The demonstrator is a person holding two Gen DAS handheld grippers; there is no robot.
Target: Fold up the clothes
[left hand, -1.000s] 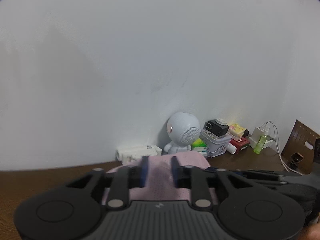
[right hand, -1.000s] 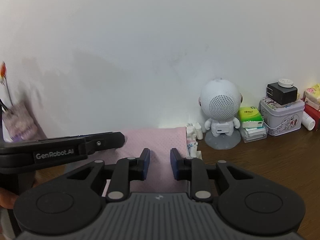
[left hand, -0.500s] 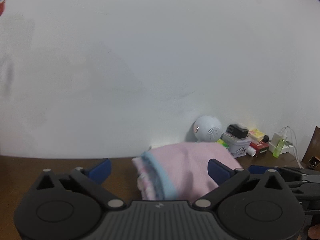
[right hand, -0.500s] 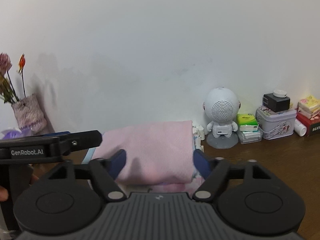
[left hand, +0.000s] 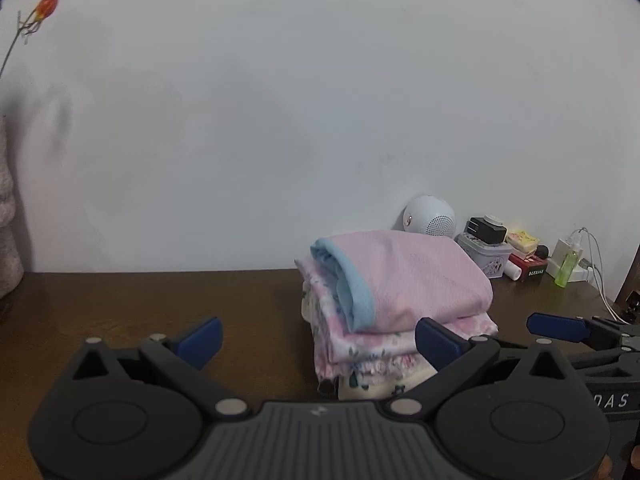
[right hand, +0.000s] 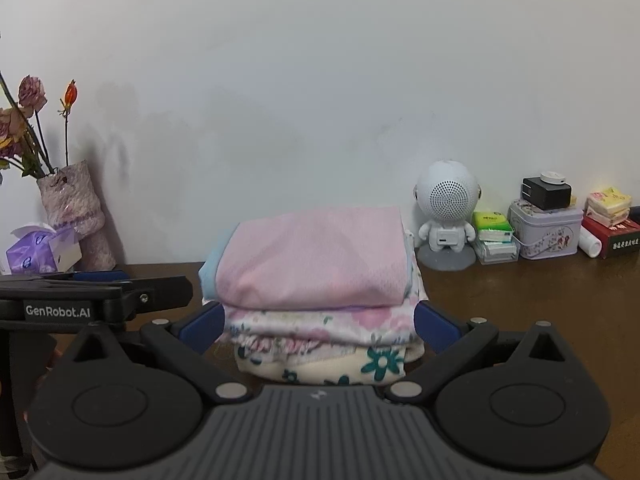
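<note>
Right wrist view: the right gripper [right hand: 316, 330] faces a stack of folded clothes [right hand: 316, 320] head-on; jaws spread wide, the blue pads [right hand: 200, 326] flanking the stack's lower layers, contact not discernible.
Left wrist view: the left gripper [left hand: 318, 336] sits to the left of the stack of folded clothes [left hand: 396, 308]; jaws spread wide and empty, the right pad in front of the stack's near corner.
Top garment: a pink folded garment [right hand: 316, 262] with a light-blue edge [left hand: 352, 280], lying flat on the stack.
Lower layers: floral pink-and-white pieces, then a cream piece with teal flowers [right hand: 376, 360] at the bottom.
Support: a dark brown wooden table [right hand: 520, 300]; the stack rests on it near the white wall [right hand: 320, 80].
Right of stack: a white robot-shaped speaker [right hand: 447, 216] just beside it, then green tissue packs [right hand: 493, 226], a patterned tin [right hand: 546, 230] carrying a black charger [right hand: 546, 192], a red box [right hand: 610, 236].
Far right, left wrist view: a green bottle [left hand: 566, 268] and a white cable [left hand: 598, 272].
Left of stack: a pink vase [right hand: 74, 212] with dried flowers [right hand: 30, 96], and a purple tissue pack [right hand: 38, 252].
Other gripper: the left gripper's black body, marked GenRobot.AI [right hand: 58, 311], shows at the left edge of the right wrist view; the right gripper's blue fingertip [left hand: 556, 327] shows at the right of the left wrist view.
</note>
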